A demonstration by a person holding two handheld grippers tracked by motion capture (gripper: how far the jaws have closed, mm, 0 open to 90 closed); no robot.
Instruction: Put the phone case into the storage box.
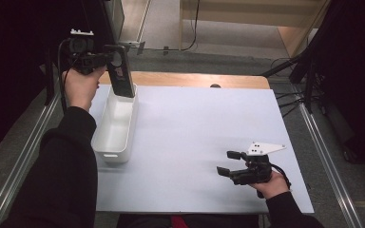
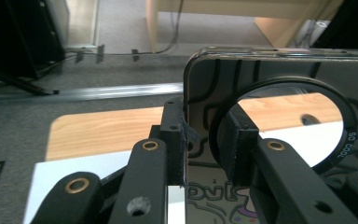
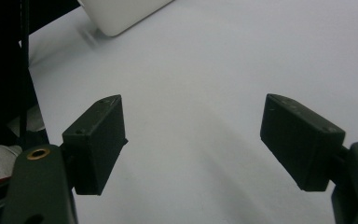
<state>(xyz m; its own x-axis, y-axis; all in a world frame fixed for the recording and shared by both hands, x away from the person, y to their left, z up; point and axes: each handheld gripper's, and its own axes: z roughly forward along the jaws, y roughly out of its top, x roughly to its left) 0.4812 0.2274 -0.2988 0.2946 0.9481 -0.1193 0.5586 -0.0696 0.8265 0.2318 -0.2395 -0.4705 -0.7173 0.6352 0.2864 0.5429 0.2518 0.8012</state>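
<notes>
The white table [image 1: 195, 142] spans the middle of the high view, with a long white bin [image 1: 116, 124] at its left edge that looks empty. Above the bin's far end, in the upper left, the left gripper [image 1: 110, 61] is clamped on the edge of a dark phone [image 1: 121, 71] held upright; in the left gripper view its case [image 2: 279, 112] bears a ring reading "SO COOL". At lower right, the right gripper [image 1: 228, 163] rests with jaws wide apart, holding nothing.
</notes>
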